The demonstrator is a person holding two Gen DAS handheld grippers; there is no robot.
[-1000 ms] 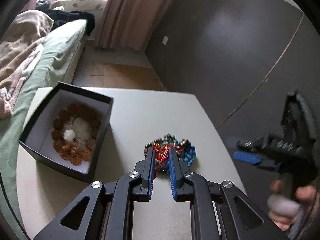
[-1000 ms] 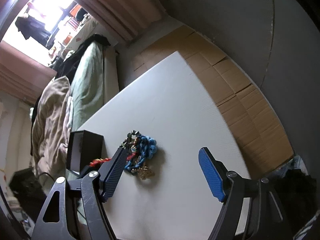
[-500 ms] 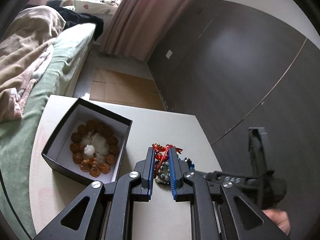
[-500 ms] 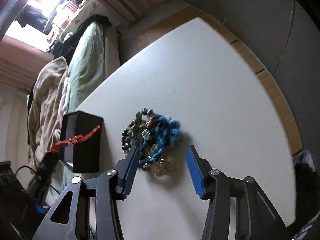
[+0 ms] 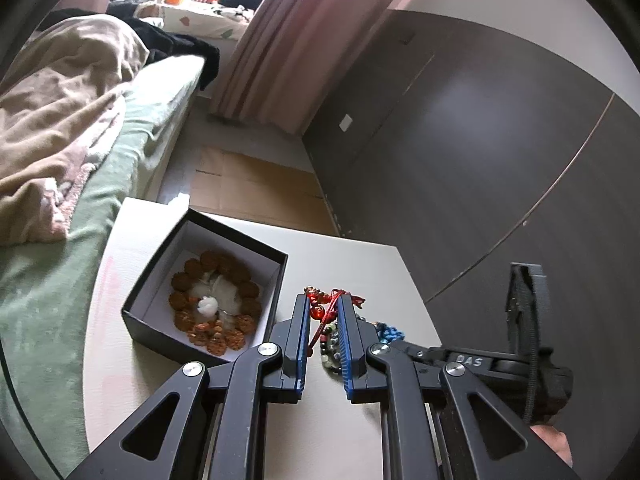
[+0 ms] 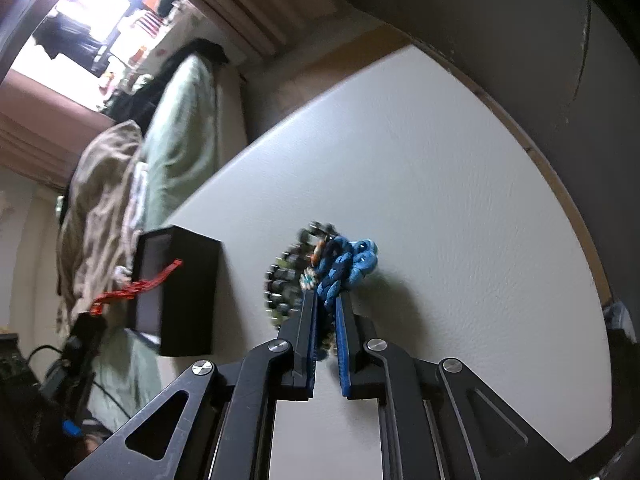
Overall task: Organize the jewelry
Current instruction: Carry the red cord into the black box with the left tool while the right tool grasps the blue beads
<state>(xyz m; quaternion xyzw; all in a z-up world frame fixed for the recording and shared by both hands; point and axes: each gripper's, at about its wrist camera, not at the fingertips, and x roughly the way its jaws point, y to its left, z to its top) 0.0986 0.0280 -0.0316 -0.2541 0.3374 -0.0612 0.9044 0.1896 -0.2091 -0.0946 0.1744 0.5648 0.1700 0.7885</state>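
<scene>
My left gripper (image 5: 323, 299) is shut on a red cord bracelet (image 5: 329, 305) and holds it above the table, beside the black box (image 5: 208, 300). The box is open and holds a brown bead bracelet (image 5: 212, 312) on white padding. The red bracelet also shows in the right wrist view (image 6: 136, 286), hanging in front of the box (image 6: 188, 292). My right gripper (image 6: 327, 296) is shut on a blue braided bracelet (image 6: 344, 268) in the jewelry pile on the white table (image 6: 460, 200). A dark bead bracelet (image 6: 284, 276) lies against it.
A bed with a green sheet and a beige blanket (image 5: 60, 120) runs along the table's left side. Cardboard (image 5: 256, 188) lies on the floor past the table. A dark wardrobe wall (image 5: 480, 140) stands to the right.
My left gripper has lifted the red bracelet out of the pile and risen toward the box. My right gripper has moved onto the pile and shut on the blue bracelet.
</scene>
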